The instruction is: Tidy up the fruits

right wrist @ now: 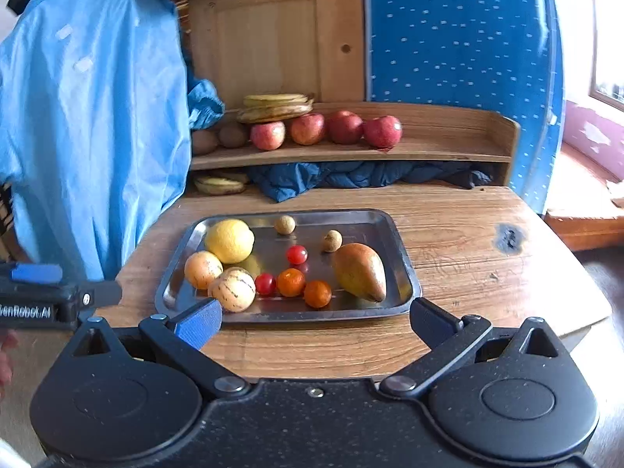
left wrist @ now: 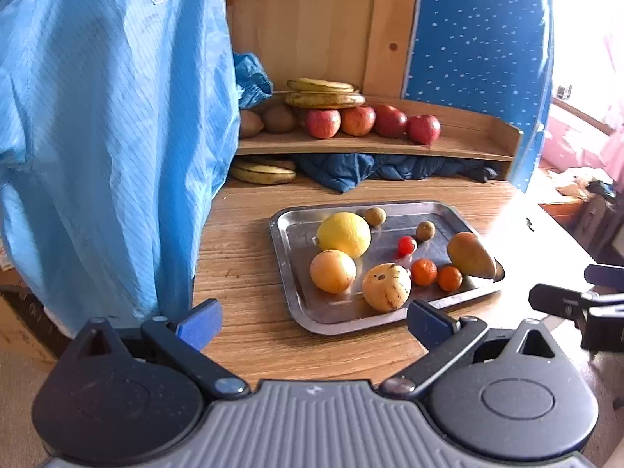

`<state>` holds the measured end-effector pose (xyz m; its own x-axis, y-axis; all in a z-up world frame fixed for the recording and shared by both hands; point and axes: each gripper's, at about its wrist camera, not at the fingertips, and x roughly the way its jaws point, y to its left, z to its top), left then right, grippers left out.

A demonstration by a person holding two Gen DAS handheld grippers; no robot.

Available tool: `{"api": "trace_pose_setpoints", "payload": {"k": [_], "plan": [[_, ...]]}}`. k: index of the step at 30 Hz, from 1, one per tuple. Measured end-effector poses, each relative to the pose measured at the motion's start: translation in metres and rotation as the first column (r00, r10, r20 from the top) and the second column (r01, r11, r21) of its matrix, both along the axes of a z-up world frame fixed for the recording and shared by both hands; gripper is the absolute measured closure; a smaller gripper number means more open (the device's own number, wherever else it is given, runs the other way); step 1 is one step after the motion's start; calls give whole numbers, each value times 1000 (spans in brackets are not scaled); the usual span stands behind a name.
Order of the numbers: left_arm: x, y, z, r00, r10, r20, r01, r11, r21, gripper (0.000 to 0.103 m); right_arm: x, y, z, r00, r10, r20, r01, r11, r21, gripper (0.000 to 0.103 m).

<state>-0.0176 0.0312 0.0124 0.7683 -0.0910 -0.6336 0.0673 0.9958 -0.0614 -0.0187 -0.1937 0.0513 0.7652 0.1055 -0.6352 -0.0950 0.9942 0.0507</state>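
Round-edged wooden table (right wrist: 468, 234) carries a rectangular steel tray (right wrist: 401, 257), a rumpled dark blue cloth (right wrist: 351, 177) and yellow bananas (right wrist: 218, 186) at back. Raised curved wooden shelf (right wrist: 429, 154) bears four red apples (right wrist: 345, 126)

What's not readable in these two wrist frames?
- Second cherry tomato: hidden in the left wrist view behind the striped melon.
- Kiwis at the shelf's left end: count unclear, partly hidden by the light blue sheet in both views.
- Bananas under the shelf: partly hidden by that sheet and shadowed.
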Motion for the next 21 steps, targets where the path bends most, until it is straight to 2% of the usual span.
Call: {"api": "trace_pose_setpoints", "payload": {"k": [10, 21], "plan": [[-5, 16, -7, 997, -76, 16, 76, 997, -8, 0, -13, 17, -9, 997, -71, -10, 71, 997, -43, 1], [-8, 24, -8, 997, -82, 12, 83, 996, -25, 0, -14, 28, -10, 997, -70, -16, 69, 996, -63, 1]]}}
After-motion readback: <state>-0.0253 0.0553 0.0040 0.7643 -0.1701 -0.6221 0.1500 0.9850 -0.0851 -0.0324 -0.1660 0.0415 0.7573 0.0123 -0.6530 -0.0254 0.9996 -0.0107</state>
